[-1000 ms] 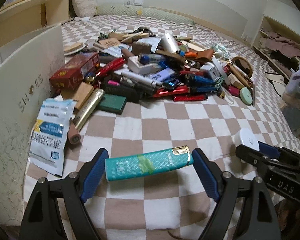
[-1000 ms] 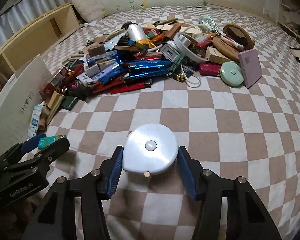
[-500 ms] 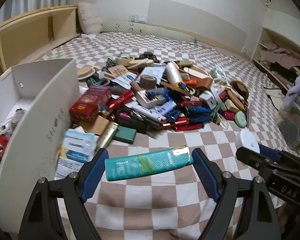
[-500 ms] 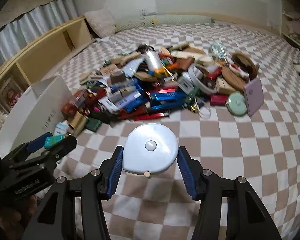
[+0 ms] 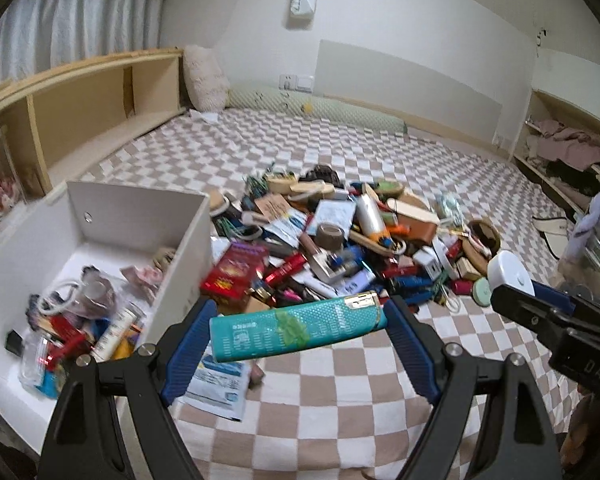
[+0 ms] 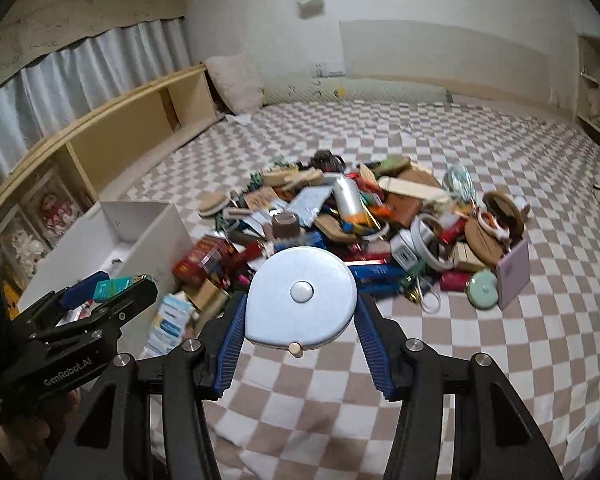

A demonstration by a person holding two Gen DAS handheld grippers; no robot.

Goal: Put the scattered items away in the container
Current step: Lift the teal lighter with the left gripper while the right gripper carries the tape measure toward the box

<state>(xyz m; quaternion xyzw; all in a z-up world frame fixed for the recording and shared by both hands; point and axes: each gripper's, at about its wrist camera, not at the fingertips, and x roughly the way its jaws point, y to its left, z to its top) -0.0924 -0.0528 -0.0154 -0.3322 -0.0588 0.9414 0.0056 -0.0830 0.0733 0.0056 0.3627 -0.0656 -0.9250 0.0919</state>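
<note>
Left wrist: one lighter (image 5: 298,327), one box (image 5: 188,240)

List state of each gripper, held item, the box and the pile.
left gripper: shut on teal lighter, held above the bed.
teal lighter: clamped end to end, lying crosswise.
right gripper: shut on tape measure.
tape measure: gripped by its sides, flat face up.
white box: open-topped, partly filled.
pile of items: still scattered on the checkered blanket, beside the box.

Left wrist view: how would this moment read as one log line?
left hand-held gripper: shut on teal lighter | right hand-held gripper: shut on tape measure | white box: part-filled
</note>
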